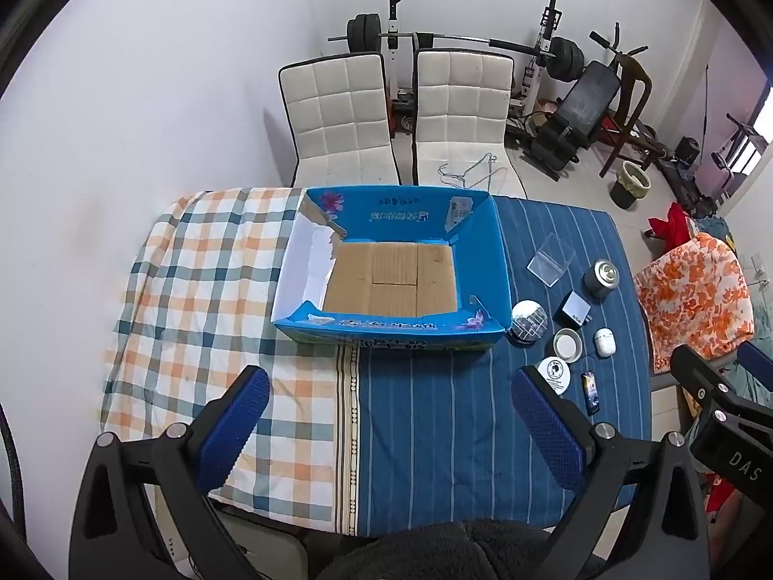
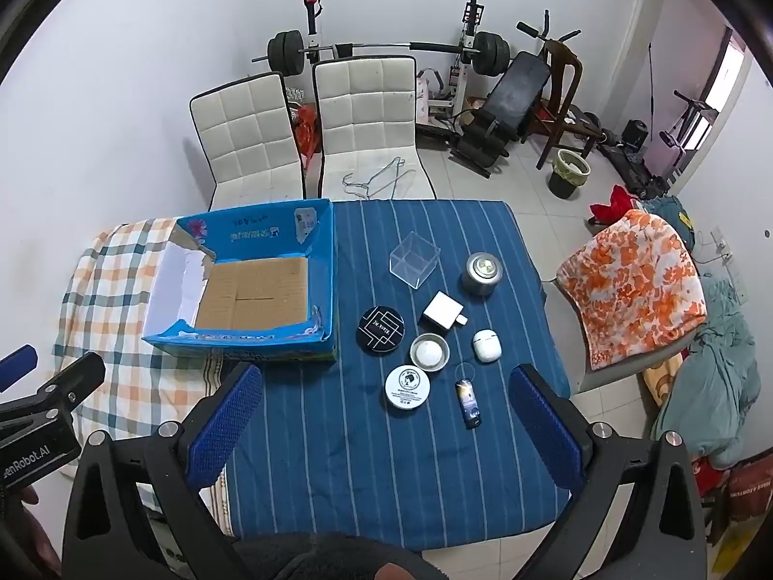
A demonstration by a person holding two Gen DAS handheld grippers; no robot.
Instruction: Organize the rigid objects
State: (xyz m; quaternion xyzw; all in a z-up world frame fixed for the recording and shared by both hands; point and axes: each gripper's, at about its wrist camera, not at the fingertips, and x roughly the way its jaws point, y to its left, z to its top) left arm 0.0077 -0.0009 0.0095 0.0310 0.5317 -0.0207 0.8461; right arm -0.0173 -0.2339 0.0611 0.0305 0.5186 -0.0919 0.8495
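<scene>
blue box point(image 2: 270, 338) — empty, open | small items point(image 2: 427, 333) (eight) — clustered right, on cloth

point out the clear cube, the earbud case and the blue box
clear cube point(image 2: 414, 259), right wrist view, on its top face
earbud case point(image 2: 486, 345), right wrist view, on its lid
blue box point(image 2: 322, 261), right wrist view, on its right wall

We see two white quilted chairs point(image 2: 309, 135) standing side by side against the plain white wall point(image 2: 121, 48), and we take them as our landmark. Behind them a barbell rack point(image 2: 386, 46) holds black plates. To their right a black weight bench point(image 2: 512, 96) leans near a dark wooden chair point(image 2: 563, 92), with a small bin point(image 2: 570, 171) on the pale tiled floor point(image 2: 483, 193). Wire hangers point(image 2: 377, 179) lie on the right chair's seat. Further right, daylight shows at a window point(image 2: 720, 82), and an orange floral cloth point(image 2: 633, 285) drapes a seat.
</scene>
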